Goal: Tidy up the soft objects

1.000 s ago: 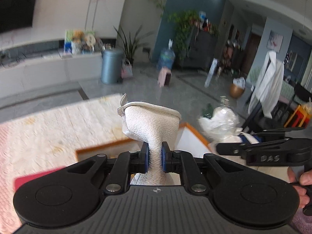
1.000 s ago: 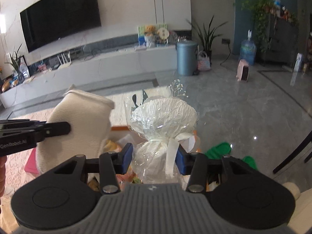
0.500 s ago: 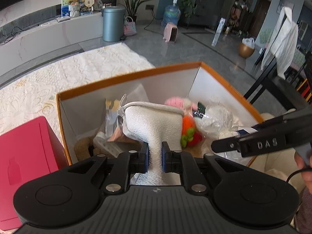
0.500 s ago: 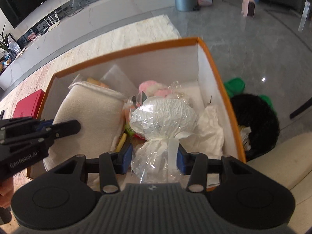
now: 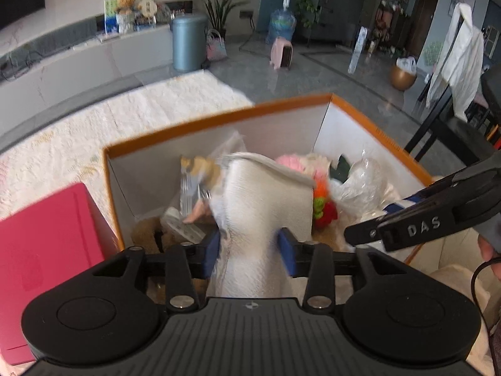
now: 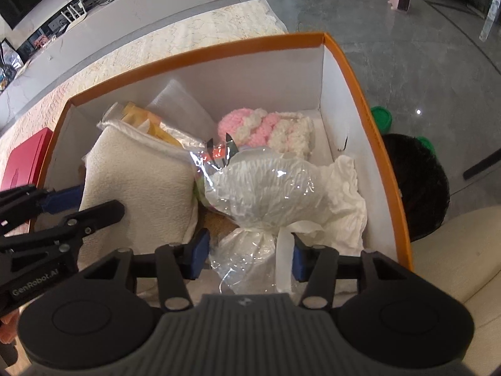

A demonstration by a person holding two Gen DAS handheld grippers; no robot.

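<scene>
An orange-rimmed white box holds several soft things. My left gripper stands open around a cream fabric pouch that rests in the box's left half; the pouch also shows in the right wrist view. My right gripper stands open around a clear-wrapped white bundle lying in the box's middle. A pink and white knitted piece lies at the back. The left gripper's fingers show at the right view's left edge.
A red box stands left of the orange box on a cream rug. A black fuzzy thing with green parts lies right of the box. A beige cushion is at the near right. Grey floor lies beyond.
Both grippers came down over the box and opened: the left let go of the cream pouch, the right loosened from the wrapped bundle. Both things now rest in the box.
</scene>
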